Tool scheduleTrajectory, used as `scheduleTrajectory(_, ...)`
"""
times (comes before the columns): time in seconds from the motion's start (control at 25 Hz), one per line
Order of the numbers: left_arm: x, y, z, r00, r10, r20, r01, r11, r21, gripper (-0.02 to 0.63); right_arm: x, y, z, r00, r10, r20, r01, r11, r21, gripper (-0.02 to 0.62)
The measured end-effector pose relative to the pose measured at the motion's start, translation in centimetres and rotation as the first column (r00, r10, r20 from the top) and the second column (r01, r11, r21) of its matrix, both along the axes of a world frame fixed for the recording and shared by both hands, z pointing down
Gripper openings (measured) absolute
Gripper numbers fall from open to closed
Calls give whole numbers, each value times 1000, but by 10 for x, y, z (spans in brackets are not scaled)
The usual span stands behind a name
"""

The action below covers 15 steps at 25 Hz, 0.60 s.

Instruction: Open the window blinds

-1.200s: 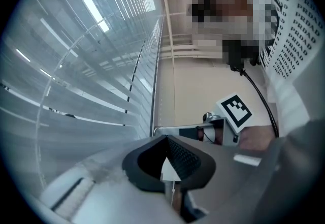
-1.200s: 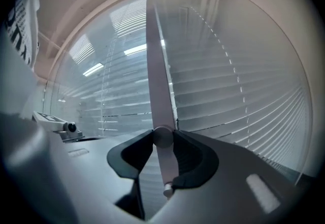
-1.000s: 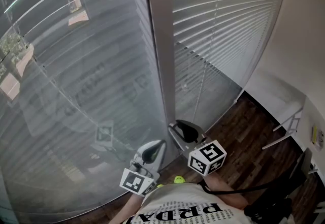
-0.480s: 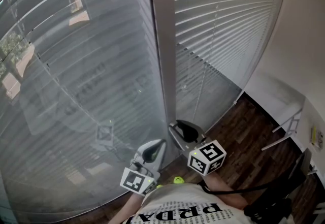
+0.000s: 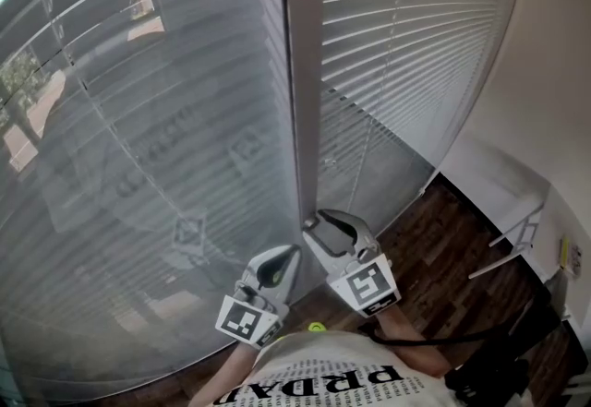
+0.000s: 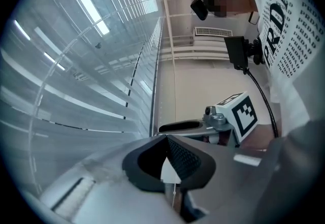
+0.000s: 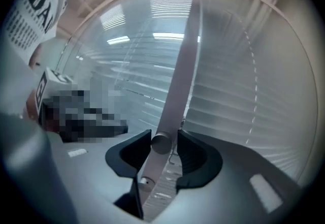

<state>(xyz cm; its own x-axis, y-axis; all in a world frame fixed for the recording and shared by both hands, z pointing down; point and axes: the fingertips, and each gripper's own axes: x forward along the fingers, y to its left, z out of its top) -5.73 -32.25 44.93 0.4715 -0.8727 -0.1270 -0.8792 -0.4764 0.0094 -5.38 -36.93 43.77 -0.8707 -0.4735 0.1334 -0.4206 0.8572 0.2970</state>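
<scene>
- The blinds (image 5: 397, 36) filled the upper and left of the head view. Their round tilt knob (image 7: 160, 143) sat low centre in the right gripper view, against the grey window post (image 5: 305, 73).
- The right gripper (image 7: 163, 139) had just been opening its jaws; they stood apart with the knob between, not pressing.
- I judged the next twist needed a square, firm close on the knob.
- The left gripper (image 6: 166, 149), jaws together, hung beside.

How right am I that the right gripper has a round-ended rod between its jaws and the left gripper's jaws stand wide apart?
One slip: the jaws of the left gripper are together, not wide apart; the left gripper view shows it. The rest holds: the rod is between the jaws of the right gripper, which have just been opening.
</scene>
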Motion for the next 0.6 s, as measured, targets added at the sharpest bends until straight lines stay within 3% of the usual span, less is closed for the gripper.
scheduleTrajectory(0.16, 3, -6, -7, 999, -22, -43, 22, 1000, 7, -5, -3, 6, 6, 986, -23, -167, 54, 982, 180, 162)
scheduleTrajectory(0.32, 4, -12, 0, 1000, -27, 6, 27, 1000, -5, -6, -7, 4, 16, 951, 36, -307, 72, 940, 332, 161)
scheduleTrajectory(0.6, 7, -14, -24, 999, -42, -33, 42, 999, 7, -6, -8, 3, 0, 945, 85, -316, 56, 910, 411, 138)
